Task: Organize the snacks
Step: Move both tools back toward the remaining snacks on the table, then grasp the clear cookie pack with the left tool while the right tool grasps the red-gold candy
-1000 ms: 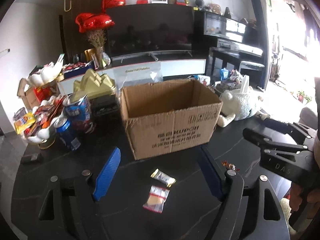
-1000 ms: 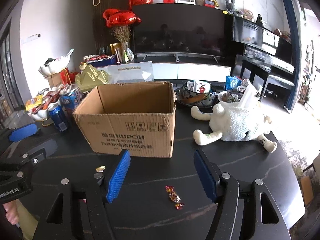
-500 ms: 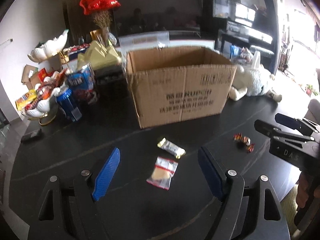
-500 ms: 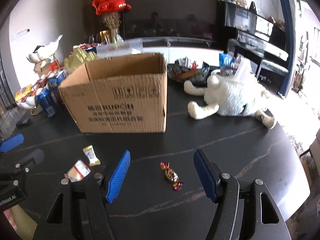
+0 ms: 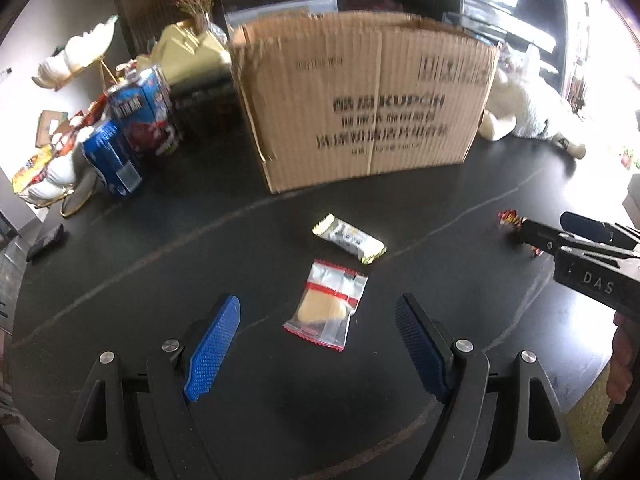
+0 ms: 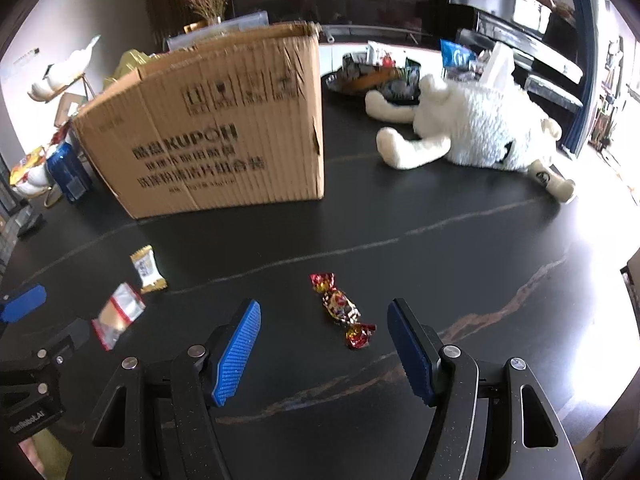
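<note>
A clear packet with a pale biscuit [image 5: 327, 305] lies on the black table, just ahead of my open left gripper [image 5: 318, 322] and between its blue pads. Beyond it rests a white and gold snack bar [image 5: 349, 238]. A red and gold wrapped candy [image 6: 342, 309] lies between the pads of my open right gripper [image 6: 324, 322]. Neither gripper touches its snack. The open cardboard box [image 5: 362, 104] stands behind the snacks. From the right wrist, the biscuit packet [image 6: 118, 314] and snack bar [image 6: 147, 269] show at left, the box [image 6: 216, 140] behind.
Blue cans and snack packs [image 5: 132, 128] crowd the table's left side, beside a white dish of sweets [image 5: 44, 168]. A white plush toy [image 6: 480, 128] lies right of the box, with a tray of snacks [image 6: 376, 76] behind it. A hand [image 5: 622, 360] holds the right gripper.
Both grippers have sunk toward the table and tipped further down. The snacks now sit larger and between the pads. The jaws kept the same width.
</note>
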Demonstrator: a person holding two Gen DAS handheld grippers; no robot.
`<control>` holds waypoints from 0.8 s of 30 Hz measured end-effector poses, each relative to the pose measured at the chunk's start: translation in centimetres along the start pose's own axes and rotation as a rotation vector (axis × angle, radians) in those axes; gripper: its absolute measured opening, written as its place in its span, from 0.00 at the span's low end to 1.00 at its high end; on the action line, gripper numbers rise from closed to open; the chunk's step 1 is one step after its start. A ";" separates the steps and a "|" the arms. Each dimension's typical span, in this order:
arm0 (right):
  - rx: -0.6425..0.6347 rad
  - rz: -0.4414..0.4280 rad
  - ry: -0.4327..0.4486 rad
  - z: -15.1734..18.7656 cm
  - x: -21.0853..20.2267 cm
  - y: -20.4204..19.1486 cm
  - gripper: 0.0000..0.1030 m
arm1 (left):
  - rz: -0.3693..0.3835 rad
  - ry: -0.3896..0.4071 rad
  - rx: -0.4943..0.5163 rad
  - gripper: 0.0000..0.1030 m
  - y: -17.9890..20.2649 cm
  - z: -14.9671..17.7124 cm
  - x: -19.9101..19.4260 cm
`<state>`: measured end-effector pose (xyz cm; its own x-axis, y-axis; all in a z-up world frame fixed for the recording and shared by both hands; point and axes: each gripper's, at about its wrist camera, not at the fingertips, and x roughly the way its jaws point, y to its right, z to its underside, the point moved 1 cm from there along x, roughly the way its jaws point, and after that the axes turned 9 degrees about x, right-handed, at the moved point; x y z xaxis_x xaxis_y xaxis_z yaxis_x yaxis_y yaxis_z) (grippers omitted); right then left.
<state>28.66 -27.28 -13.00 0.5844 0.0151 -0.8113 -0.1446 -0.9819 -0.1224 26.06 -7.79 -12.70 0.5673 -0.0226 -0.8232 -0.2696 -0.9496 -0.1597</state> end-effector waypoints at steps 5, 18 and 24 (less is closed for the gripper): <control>0.000 0.024 -0.026 0.2 1.3 0.3 0.65 | 0.020 -0.044 -0.005 0.77 0.2 0.4 1.6; 0.017 0.035 -0.070 0.4 3.8 0.7 0.65 | 0.052 -0.079 -0.017 0.69 0.2 0.3 4.0; 0.013 0.016 -0.064 0.2 4.3 0.7 0.57 | 0.093 -0.084 -0.036 0.53 0.0 0.1 4.6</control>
<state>30.85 -27.82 -16.68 0.5301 0.0119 -0.8479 -0.1644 -0.9795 -0.1166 28.55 -7.86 -16.54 0.4734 -0.0862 -0.8766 -0.2890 -0.9553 -0.0621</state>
